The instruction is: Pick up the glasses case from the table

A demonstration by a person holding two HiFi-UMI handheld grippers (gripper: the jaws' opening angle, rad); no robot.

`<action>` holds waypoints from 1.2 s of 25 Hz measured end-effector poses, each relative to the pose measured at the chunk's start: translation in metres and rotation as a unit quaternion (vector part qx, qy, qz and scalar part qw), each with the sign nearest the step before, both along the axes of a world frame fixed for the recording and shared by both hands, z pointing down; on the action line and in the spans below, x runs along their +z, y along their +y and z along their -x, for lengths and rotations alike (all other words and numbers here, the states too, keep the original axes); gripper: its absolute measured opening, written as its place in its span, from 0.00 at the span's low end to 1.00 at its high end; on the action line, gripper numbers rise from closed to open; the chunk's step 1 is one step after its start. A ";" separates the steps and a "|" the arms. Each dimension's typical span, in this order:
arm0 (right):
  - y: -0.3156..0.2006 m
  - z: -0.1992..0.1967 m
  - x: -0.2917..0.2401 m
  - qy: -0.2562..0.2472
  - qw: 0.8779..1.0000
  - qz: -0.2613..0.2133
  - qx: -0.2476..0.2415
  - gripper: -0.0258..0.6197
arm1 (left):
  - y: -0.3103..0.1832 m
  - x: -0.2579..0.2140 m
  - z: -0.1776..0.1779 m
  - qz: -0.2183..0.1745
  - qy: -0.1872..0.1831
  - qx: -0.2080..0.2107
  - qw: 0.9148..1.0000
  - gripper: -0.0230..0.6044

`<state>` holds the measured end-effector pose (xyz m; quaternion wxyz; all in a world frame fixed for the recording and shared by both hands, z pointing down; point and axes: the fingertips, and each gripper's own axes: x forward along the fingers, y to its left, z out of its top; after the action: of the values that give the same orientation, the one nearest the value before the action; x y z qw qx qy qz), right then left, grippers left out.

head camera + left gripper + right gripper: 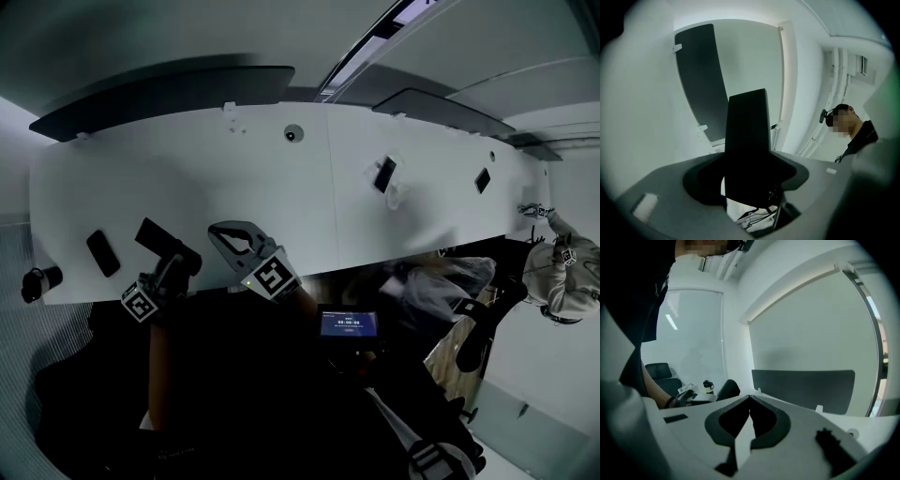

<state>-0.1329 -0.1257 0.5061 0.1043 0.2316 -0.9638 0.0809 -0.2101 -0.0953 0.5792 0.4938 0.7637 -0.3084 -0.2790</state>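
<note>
Left gripper (171,264) clamped on case (747,136) mid-length. Case looks stiff, light, smooth; may slip. Right gripper (750,400) closed, empty.

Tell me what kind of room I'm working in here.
Probably an office or meeting room: a long white table with dark divider screens along its far edge, plus an office chair and window blinds in the right gripper view.

white table (187,178) bears a dark flat slab (103,253) and a round puck (293,134).
</note>
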 end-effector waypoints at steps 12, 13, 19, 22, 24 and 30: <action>0.006 0.021 -0.001 0.013 1.000 -0.014 -0.017 0.05 | -0.013 -0.026 0.016 -0.059 0.075 0.012 0.995 0.48; 0.006 0.023 -0.003 0.017 0.999 -0.022 -0.020 0.05 | -0.015 -0.027 0.017 -0.063 0.073 0.014 0.995 0.48; 0.008 0.031 -0.006 0.028 0.998 -0.045 -0.029 0.05 | -0.023 -0.029 0.026 -0.075 0.092 0.014 0.993 0.48; 0.004 0.031 -0.008 0.022 0.999 -0.041 -0.024 0.05 | -0.026 -0.031 0.025 -0.076 0.096 0.015 0.992 0.48; 0.000 0.031 -0.008 0.017 0.999 -0.040 -0.020 0.05 | -0.027 -0.030 0.023 -0.073 0.090 0.019 0.993 0.48; -0.005 0.033 -0.007 0.022 0.998 -0.046 -0.022 0.05 | -0.031 -0.028 0.021 -0.070 0.088 0.025 0.993 0.48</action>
<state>-0.1661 -0.1305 0.4991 0.1168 0.2169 -0.9687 0.0295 -0.2310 -0.1258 0.5514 0.4713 0.7764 -0.2239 -0.3534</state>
